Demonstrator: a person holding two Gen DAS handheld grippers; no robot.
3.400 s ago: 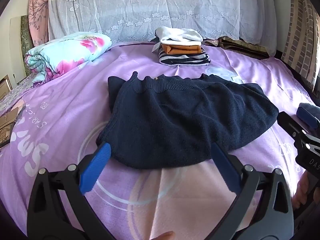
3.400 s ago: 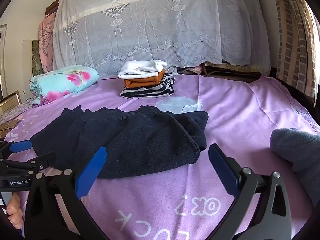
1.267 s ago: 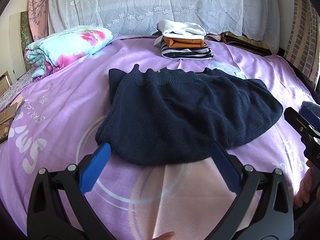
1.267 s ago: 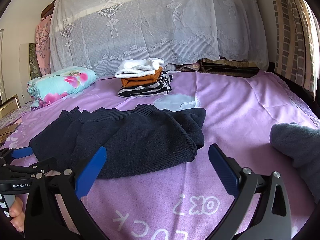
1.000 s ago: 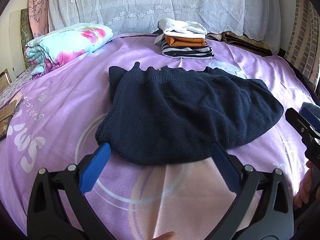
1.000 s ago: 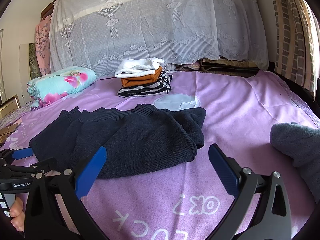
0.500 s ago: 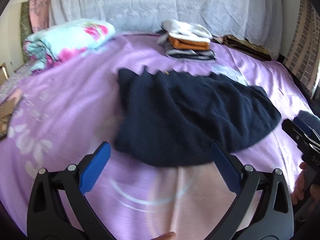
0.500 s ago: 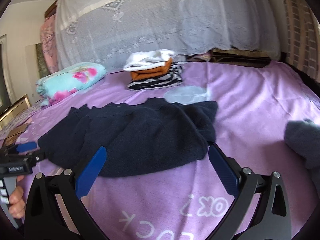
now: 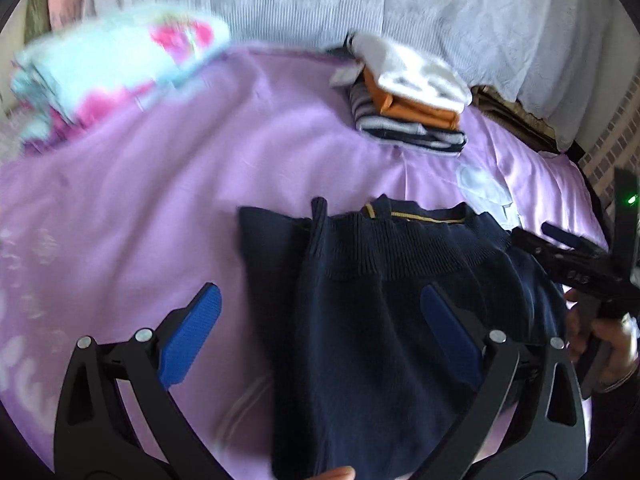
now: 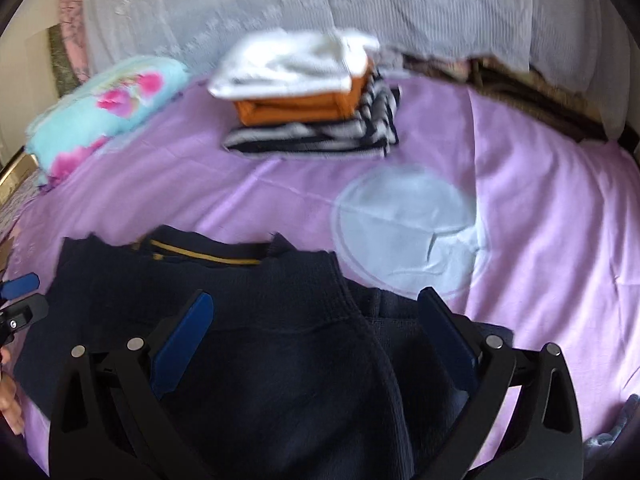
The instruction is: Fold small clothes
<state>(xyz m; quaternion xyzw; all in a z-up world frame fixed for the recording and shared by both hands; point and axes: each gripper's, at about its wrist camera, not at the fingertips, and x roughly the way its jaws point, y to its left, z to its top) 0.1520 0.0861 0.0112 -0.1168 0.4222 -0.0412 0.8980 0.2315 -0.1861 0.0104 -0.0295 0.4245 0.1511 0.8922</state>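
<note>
Navy knit sweater (image 9: pixel 384 312) lies on the purple bedsheet (image 9: pixel 160 200) (ribbed hem farthest away). Left gripper (image 9: pixel 320 332) and right gripper (image 10: pixel 312 328) hover over it, fingers spread apart, empty.

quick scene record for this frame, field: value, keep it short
surface: purple bedsheet
garment in work: navy knit sweater, lying on the sheet, ribbed band toward the headboard
left gripper: open, above the sweater's left part, holding nothing
right gripper: open, above the sweater's right part, holding nothing
folded stack: white on orange on striped, beyond the sweater
floral quilt: rolled, far left of the bed
image quality: motion blur in both views
</note>
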